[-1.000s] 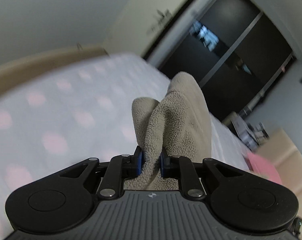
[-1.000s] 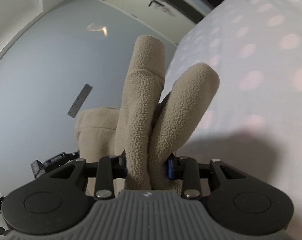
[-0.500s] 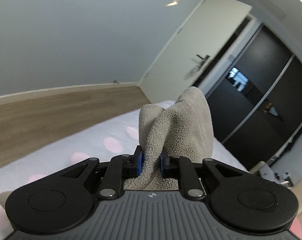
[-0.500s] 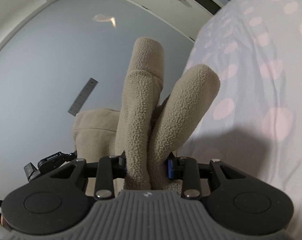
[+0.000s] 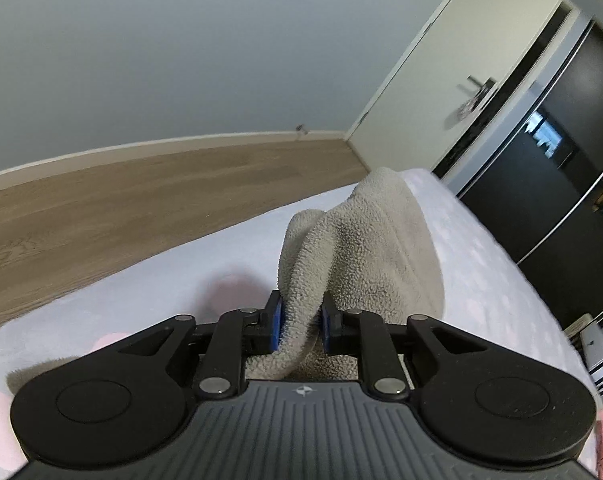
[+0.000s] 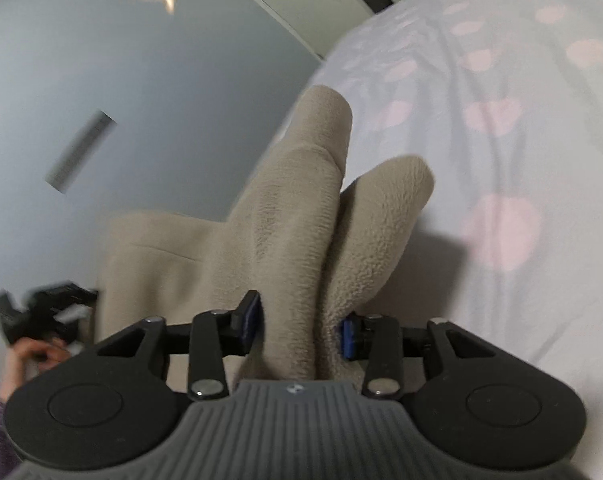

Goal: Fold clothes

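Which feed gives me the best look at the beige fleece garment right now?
The right wrist view: the beige fleece garment shows two bunched folds plus a flat panel with a seam hanging to the left. The left wrist view shows only one bunched lump rising between the fingers, above the dotted bedspread.

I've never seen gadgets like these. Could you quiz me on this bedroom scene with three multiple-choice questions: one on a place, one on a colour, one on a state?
1. What lies between the bed and the grey wall?
A. wooden floor
B. a desk
C. a rug

2. What colour are the spots on the bed cover?
A. green
B. pink
C. black

3. How is the fleece at the left gripper?
A. spread flat
B. on a hanger
C. bunched, pinched between the pads

Answers:
1 A: bare floor runs from the bed to the wall.
2 B: the spots are pale pink.
3 C: the fleece stands bunched in the left gripper.
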`<state>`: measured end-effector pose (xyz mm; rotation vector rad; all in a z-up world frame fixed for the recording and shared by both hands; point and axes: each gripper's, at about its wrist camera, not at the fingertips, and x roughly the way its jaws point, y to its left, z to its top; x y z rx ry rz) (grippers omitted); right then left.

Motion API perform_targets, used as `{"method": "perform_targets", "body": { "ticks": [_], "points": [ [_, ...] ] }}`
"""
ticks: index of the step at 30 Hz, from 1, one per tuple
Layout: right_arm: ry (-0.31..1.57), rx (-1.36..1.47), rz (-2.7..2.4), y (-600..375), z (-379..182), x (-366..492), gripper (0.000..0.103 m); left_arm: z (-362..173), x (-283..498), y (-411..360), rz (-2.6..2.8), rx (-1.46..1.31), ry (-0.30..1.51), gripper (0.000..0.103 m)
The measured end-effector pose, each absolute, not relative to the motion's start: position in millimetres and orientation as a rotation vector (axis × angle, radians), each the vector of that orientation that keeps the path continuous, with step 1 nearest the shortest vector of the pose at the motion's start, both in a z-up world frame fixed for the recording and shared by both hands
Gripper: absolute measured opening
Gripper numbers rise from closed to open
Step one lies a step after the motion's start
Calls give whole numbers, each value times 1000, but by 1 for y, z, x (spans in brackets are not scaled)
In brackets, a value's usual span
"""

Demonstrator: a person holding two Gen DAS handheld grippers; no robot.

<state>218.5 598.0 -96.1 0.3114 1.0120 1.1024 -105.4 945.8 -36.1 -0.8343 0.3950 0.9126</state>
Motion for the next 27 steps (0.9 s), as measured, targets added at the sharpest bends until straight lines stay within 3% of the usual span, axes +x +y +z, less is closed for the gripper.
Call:
{"method": "perform_targets", "body": {
  "ticks": [8, 14, 19, 27],
  "points": [
    [841, 24, 978, 574, -84, 208, 47, -42, -137, 948, 935, -802, 444, 22],
    [658, -185, 1097, 579, -61, 178, 45, -53, -120, 926, 830, -618, 581, 22],
    [639, -394, 1224, 604, -69, 125, 36, -77, -105, 895, 794, -534, 698, 22],
    [719, -488, 1149, 613, -111, 120, 36, -105, -95, 895, 872, -577, 821, 22]
  ]
}}
